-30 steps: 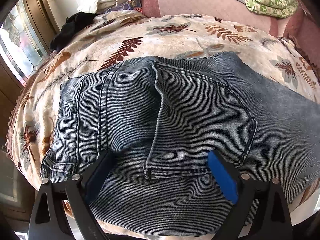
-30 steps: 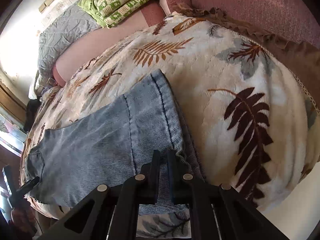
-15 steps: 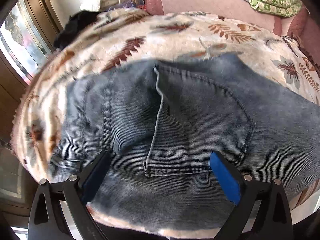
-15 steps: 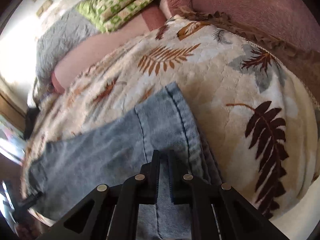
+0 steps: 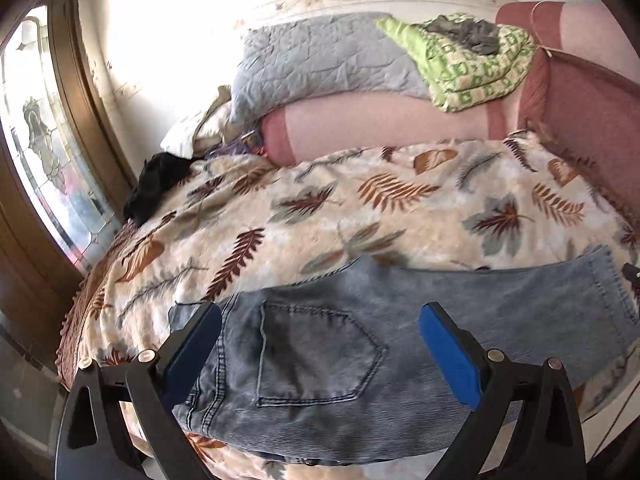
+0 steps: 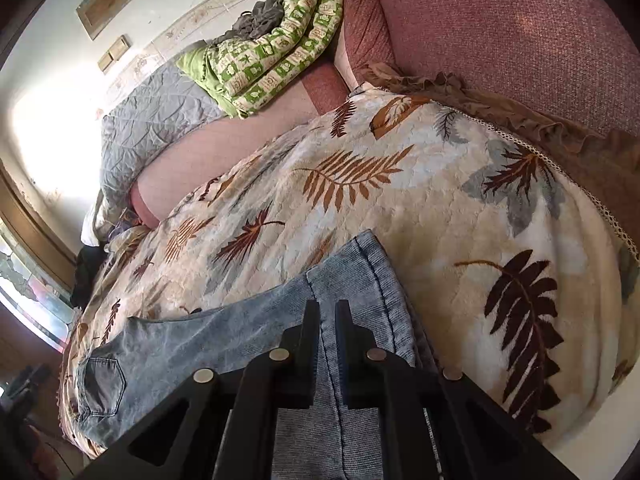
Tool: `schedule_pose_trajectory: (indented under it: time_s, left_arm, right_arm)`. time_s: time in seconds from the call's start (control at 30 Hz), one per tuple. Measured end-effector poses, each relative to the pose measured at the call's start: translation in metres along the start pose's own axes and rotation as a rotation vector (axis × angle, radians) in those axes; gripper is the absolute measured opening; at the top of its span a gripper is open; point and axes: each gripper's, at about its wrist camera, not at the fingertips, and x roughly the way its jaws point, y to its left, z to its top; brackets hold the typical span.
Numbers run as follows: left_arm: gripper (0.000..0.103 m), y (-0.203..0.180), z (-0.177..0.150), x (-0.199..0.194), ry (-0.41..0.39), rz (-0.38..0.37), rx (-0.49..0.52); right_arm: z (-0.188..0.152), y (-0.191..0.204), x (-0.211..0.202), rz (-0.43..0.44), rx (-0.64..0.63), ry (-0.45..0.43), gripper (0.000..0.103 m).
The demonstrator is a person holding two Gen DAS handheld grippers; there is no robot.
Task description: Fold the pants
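Observation:
Blue jeans (image 5: 400, 340) lie along the near edge of a leaf-patterned blanket (image 5: 360, 208). The back pocket (image 5: 316, 356) faces up. My left gripper (image 5: 320, 344) is open and empty above the waist end, one blue pad on each side of the pocket. In the right wrist view the jeans (image 6: 224, 344) run off to the left. My right gripper (image 6: 327, 312) is shut on the leg-hem end of the jeans, with denim passing between the jaws.
A grey quilted pillow (image 5: 320, 60) and a green patterned blanket (image 5: 476, 64) lie at the back. A black garment (image 5: 156, 184) sits at the far left by a window. A red sofa back (image 6: 520, 40) rises on the right.
My left gripper has risen and drawn back from the jeans, so more of the bed shows. My right gripper stays shut on the hem, which has shifted slightly.

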Motion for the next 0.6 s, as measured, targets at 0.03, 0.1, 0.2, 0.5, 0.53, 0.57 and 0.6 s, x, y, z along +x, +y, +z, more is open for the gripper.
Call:
schedule_pose_trajectory:
  time_s: [0.03, 0.1, 0.2, 0.5, 0.53, 0.57, 0.6]
  left_arm:
    - [0.099, -0.0020, 0.0019, -0.0016, -0.004, 0.001, 0.001]
    - [0.099, -0.0043, 0.0040, -0.0056, -0.013, 0.002, 0.008]
    - [0.099, -0.0083, 0.0055, -0.0069, -0.007, 0.005, 0.016]
    - [0.099, -0.0106, -0.0001, -0.0083, -0.003, 0.013, 0.016]
    - [0.099, -0.0101, -0.0002, -0.0082, -0.004, 0.013, 0.014]
    - [0.099, -0.0098, -0.0005, -0.0084, -0.004, 0.013, 0.011]
    - [0.099, -0.0099, -0.0009, -0.0081, -0.003, 0.015, 0.009]
  right_arm:
    - [-0.0006, -0.0007, -0.0004, 0.000, 0.000, 0.001, 0.010]
    - [-0.0005, -0.0031, 0.0000, 0.002, 0.005, 0.007, 0.017]
    - [-0.0005, -0.0066, -0.0036, 0.006, 0.024, -0.005, 0.041]
    - [-0.0002, -0.0083, -0.0068, 0.018, 0.033, -0.012, 0.044]
    - [-0.0004, -0.0069, -0.0068, 0.020, 0.028, -0.012, 0.044]
    - [-0.0009, -0.0047, -0.0067, 0.023, 0.021, -0.012, 0.044]
    - [-0.0017, -0.0018, -0.0066, 0.026, 0.011, -0.012, 0.044]
